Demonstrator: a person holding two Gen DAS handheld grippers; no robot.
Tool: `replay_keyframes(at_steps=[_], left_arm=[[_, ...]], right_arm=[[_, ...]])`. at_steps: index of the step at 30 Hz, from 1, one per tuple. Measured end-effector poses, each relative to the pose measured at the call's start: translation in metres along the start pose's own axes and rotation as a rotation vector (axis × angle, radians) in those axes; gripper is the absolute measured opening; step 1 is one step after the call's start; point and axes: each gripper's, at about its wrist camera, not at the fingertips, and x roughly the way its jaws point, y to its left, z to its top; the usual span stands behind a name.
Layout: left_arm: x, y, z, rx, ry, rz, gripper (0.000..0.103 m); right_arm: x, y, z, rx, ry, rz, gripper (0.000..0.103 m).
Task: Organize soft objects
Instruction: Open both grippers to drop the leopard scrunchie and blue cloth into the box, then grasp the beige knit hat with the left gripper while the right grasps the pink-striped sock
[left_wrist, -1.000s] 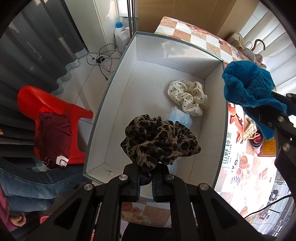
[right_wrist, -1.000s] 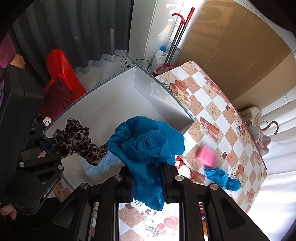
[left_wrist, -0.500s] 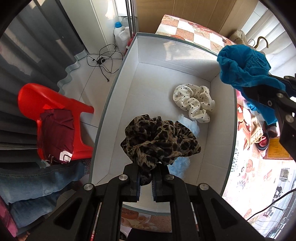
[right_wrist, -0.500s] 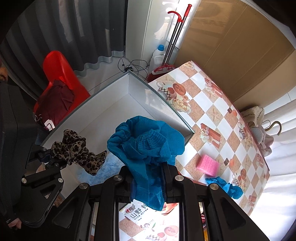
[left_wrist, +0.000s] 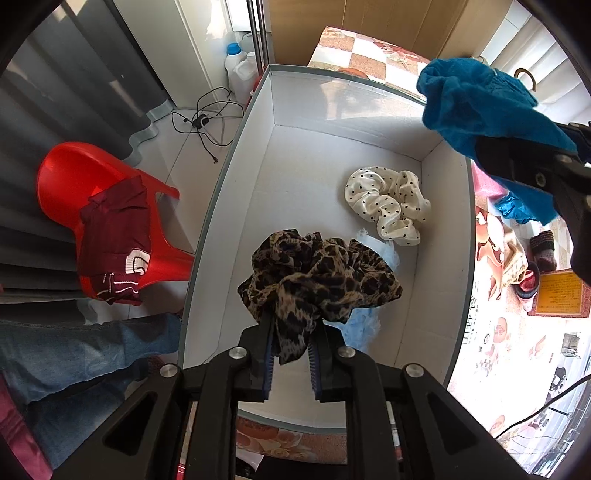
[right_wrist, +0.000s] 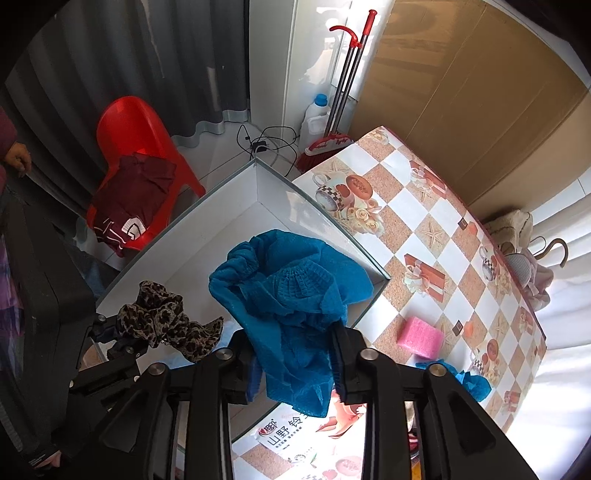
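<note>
Inspection finds both my grippers loaded above the white box (left_wrist: 229, 206). My left gripper (left_wrist: 290, 354) is clamped on the leopard scrunchie (left_wrist: 317, 280), which hangs over the near half of the box floor. My right gripper (right_wrist: 295, 365) is clamped on the teal knit cloth (right_wrist: 291, 295). Over the last second that cloth has travelled from the box's right wall toward its far right corner, while the leopard scrunchie has held its place between my fingers. A polka-dot scrunchie (left_wrist: 388, 206) and a pale blue item (left_wrist: 364, 325) already lie inside. My judgement: both loads are positioned for release into the box. A pink sponge (right_wrist: 421, 338) remains on the tablecloth (right_wrist: 443, 229).
</note>
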Motion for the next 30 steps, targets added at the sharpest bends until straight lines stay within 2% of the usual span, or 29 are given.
replay_keyframes(at_steps=[2, 5, 10, 13, 16, 22, 25, 26, 30], left_arm=[[-0.003, -0.001, 0.001, 0.008, -0.013, 0.002, 0.027], [-0.006, -0.005, 0.001, 0.023, -0.021, 0.009, 0.028], [-0.011, -0.011, 0.002, 0.037, -0.034, 0.007, 0.035], [-0.015, -0.016, 0.003, 0.042, -0.049, -0.023, 0.037], [-0.023, -0.032, 0.007, 0.072, -0.061, -0.097, 0.042], [-0.04, -0.12, 0.014, 0.306, -0.097, -0.212, 0.057], [-0.039, -0.179, 0.019, 0.455, -0.106, -0.266, 0.071], [-0.035, -0.199, 0.021, 0.507, -0.107, -0.268, 0.075], [0.001, -0.273, 0.024, 0.665, -0.061, -0.237, 0.076]], right_arm=[[-0.005, -0.002, -0.001, 0.007, -0.029, -0.032, 0.045], [-0.009, -0.006, -0.001, 0.02, -0.034, -0.04, 0.045], [-0.016, -0.022, -0.01, 0.077, -0.04, -0.051, 0.045], [-0.025, -0.039, -0.031, 0.142, -0.049, -0.066, 0.047], [-0.032, -0.06, -0.072, 0.24, -0.04, -0.082, 0.05], [-0.031, -0.09, -0.18, 0.438, 0.045, -0.099, 0.05], [-0.034, -0.101, -0.224, 0.54, 0.071, -0.099, 0.05], [-0.036, -0.103, -0.236, 0.566, 0.073, -0.101, 0.05], [-0.046, -0.104, -0.27, 0.618, 0.065, -0.115, 0.05]])
